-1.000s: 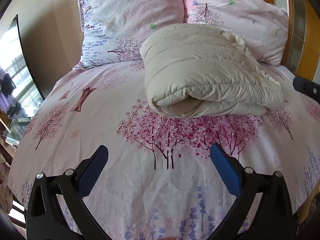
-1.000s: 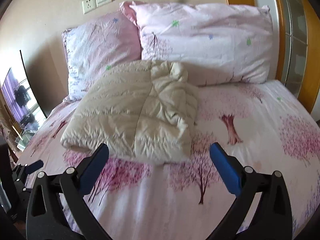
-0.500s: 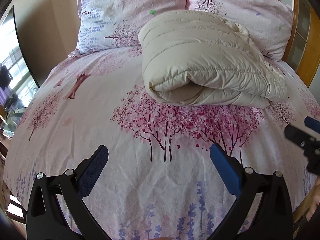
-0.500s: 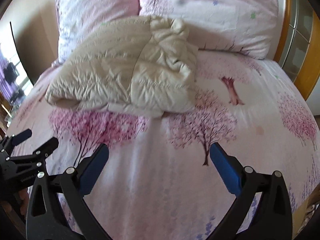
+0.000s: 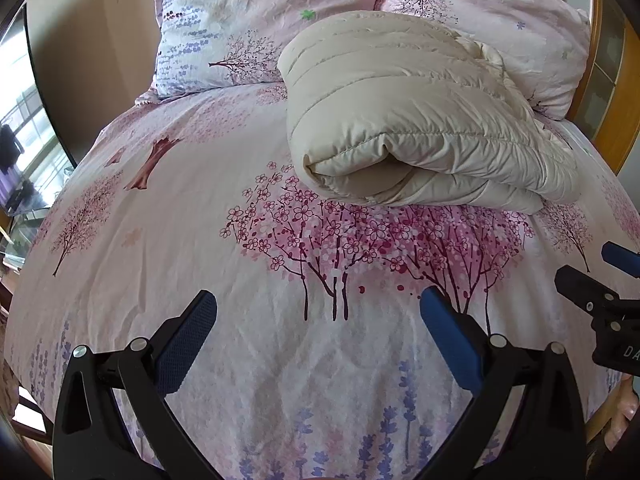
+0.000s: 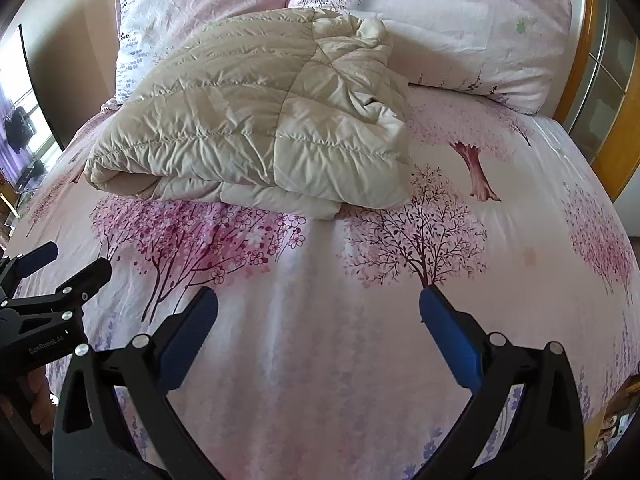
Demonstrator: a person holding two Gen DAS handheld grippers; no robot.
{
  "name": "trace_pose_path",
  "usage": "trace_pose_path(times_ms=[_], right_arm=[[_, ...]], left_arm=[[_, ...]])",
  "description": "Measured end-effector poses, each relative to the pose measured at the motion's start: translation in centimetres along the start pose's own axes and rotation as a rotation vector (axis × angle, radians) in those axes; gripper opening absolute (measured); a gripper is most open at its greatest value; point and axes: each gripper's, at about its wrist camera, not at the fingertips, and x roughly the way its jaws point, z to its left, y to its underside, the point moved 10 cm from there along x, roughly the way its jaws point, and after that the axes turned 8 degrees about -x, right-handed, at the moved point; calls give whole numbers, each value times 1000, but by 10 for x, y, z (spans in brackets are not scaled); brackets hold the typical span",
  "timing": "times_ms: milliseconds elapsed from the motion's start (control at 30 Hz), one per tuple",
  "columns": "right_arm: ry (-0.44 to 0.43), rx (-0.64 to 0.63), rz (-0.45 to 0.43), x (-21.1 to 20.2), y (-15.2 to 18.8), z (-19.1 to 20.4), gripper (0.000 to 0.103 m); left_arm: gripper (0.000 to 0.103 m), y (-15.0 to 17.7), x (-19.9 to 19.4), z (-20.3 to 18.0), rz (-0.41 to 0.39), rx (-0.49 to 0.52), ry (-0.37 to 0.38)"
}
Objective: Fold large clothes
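A cream quilted down jacket [image 5: 408, 120] lies folded into a thick bundle on the pink flowered bed sheet [image 5: 208, 208], just in front of the pillows. It also shows in the right wrist view [image 6: 260, 120]. My left gripper [image 5: 318, 312] is open and empty, held over the sheet well short of the jacket. My right gripper [image 6: 318, 312] is open and empty too, over the sheet near the bed's foot. Each gripper shows at the edge of the other's view: the right one [image 5: 600, 280] and the left one [image 6: 60, 272].
Two flowered pillows [image 6: 440, 24] lean against the wall behind the jacket. A wooden bed frame [image 6: 600, 92] runs along the right. A dark screen [image 5: 40, 92] and a window stand at the left beyond the bed's edge.
Both grippers have tilted down and pulled back toward the foot of the bed, so more sheet shows. Each gripper has come into the other's view. The jacket has not moved.
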Motion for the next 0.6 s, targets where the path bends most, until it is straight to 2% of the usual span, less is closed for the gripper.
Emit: trace_pose_path(times_ms=[600], right_arm=[[-4,4,10,3,1,1,101]], left_arm=[[102,2,3,-3,8,-3,-3]])
